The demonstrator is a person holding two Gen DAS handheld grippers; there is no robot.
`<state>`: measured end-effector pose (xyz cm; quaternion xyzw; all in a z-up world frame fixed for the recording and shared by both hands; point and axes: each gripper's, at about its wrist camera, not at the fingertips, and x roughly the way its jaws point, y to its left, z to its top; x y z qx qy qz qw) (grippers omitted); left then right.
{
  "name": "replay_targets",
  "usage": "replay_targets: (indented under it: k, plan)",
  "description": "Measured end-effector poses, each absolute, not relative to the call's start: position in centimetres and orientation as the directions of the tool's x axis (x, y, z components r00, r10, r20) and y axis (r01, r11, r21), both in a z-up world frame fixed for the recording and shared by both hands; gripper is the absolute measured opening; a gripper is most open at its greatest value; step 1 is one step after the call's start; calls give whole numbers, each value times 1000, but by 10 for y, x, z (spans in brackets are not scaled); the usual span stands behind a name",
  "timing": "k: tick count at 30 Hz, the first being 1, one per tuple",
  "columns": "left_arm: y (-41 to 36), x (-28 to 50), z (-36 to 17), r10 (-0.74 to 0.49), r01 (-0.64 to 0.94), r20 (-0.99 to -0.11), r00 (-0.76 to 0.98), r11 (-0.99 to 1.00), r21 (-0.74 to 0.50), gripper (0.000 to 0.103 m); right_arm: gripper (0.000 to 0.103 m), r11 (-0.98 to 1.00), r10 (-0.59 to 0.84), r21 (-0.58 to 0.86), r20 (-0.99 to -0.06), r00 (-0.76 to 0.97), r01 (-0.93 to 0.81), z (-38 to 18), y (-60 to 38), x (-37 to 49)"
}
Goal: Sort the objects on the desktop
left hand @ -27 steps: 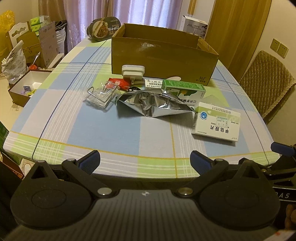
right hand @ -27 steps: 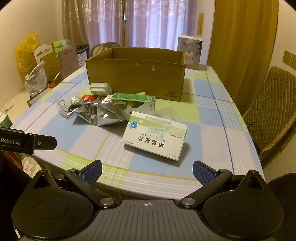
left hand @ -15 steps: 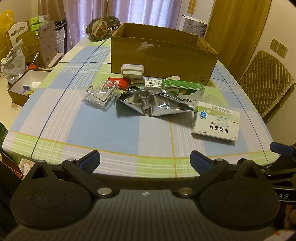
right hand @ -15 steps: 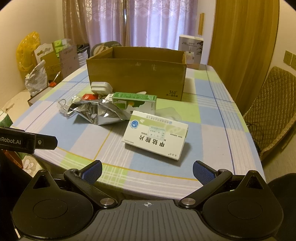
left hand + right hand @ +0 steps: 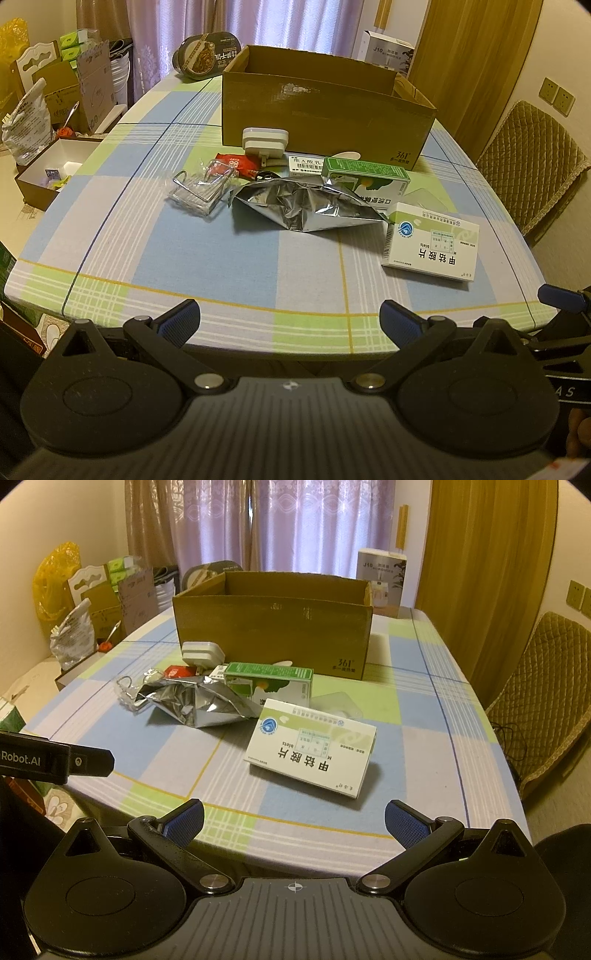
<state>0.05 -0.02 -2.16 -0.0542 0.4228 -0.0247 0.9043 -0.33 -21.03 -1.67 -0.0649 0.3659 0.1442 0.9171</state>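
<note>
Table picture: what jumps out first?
A big open cardboard box stands at the back of the checked table. In front lies a crinkly silver bag, and nearest the right gripper, a white medicine box. Both grippers are open and empty.

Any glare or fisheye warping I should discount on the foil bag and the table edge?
Left wrist view: crumpled silver foil bag shows bright specular patches; checked tablecloth's near edge bows strongly. Right wrist view: same bag glints less, white medicine box casts a soft shadow; warm, dim lighting in both.
</note>
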Motion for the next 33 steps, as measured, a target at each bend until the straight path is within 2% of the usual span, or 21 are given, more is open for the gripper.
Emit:
replay_targets:
  k: [13,21,26,29,33]
  plan:
    - [0,1,-22,-95,4,-762,640,993,-120,102,101,944,230,-12,-695,681,-331,-20,-209,-2]
    - [1,5,-13,-111,48,-747,656,993,-105,102,101,878,298,-86,-671,679,-471,-7,-200,4]
    - [2,15,-10,-140,136,-744,653,988,-67,102,101,826,320,-155,-663,677,-542,-3,-192,13]
    - [1,20,-5,-136,192,-726,674,981,-6,102,101,783,312,-243,-643,700,-573,-3,-186,13]
    - [-2,28,1,-178,332,-703,689,939,87,102,101,696,320,-316,-667,673,-645,-8,-182,19]
